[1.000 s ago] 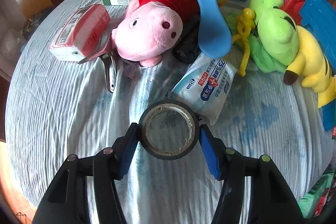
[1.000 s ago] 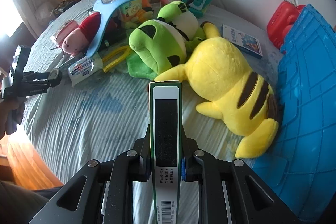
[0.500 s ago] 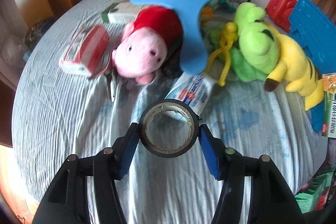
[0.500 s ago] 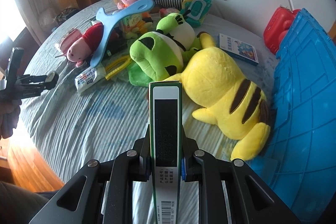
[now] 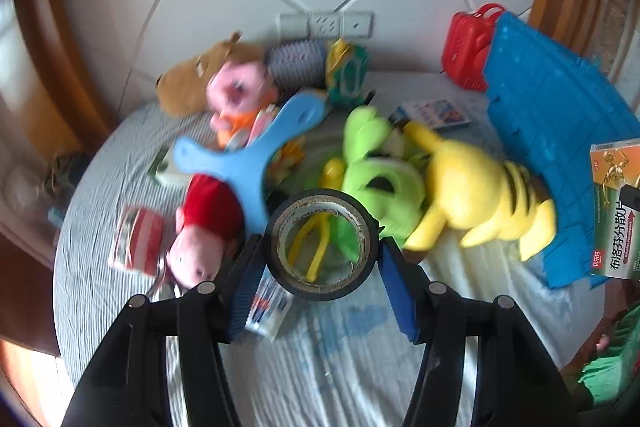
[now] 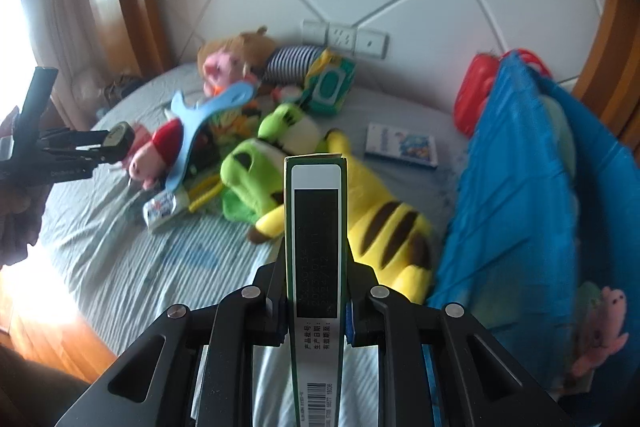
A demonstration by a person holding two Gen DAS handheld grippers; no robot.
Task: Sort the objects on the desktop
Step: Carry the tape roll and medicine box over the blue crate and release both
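**Black tape roll and green carton both held off the striped bedspread**

Black tape, a roll with a cardboard core (image 5: pixel 322 244), sits clamped between the blue-padded fingers of the left gripper (image 5: pixel 320 267), clear of the grey-blue striped bedspread (image 5: pixel 340 355). Through and beyond its ring lie a green frog plush (image 5: pixel 384 179), a yellow plush with dark stripes (image 5: pixel 476 195) and a pink pig plush in a red dress (image 5: pixel 200 239), all near the middle of the bedspread. A light-blue three-armed plastic toy (image 5: pixel 256 155) rests over the pig. A blue plastic crate (image 5: pixel 556 147) stands at the bedspread's right edge, a red toy case (image 5: pixel 468 47) at its far corner. This view is blurred.

From the right wrist, the right gripper (image 6: pixel 316 307) is clenched on a narrow green medicine carton (image 6: pixel 316 267), held upright, edge towards the camera. Behind it lie the yellow plush (image 6: pixel 384 227) and frog (image 6: pixel 256 175); the crate (image 6: pixel 520 187) fills the right side. At the left edge a hand (image 6: pixel 16 211) carries the left gripper (image 6: pixel 120 139) with the tape above the bedspread (image 6: pixel 160 267).
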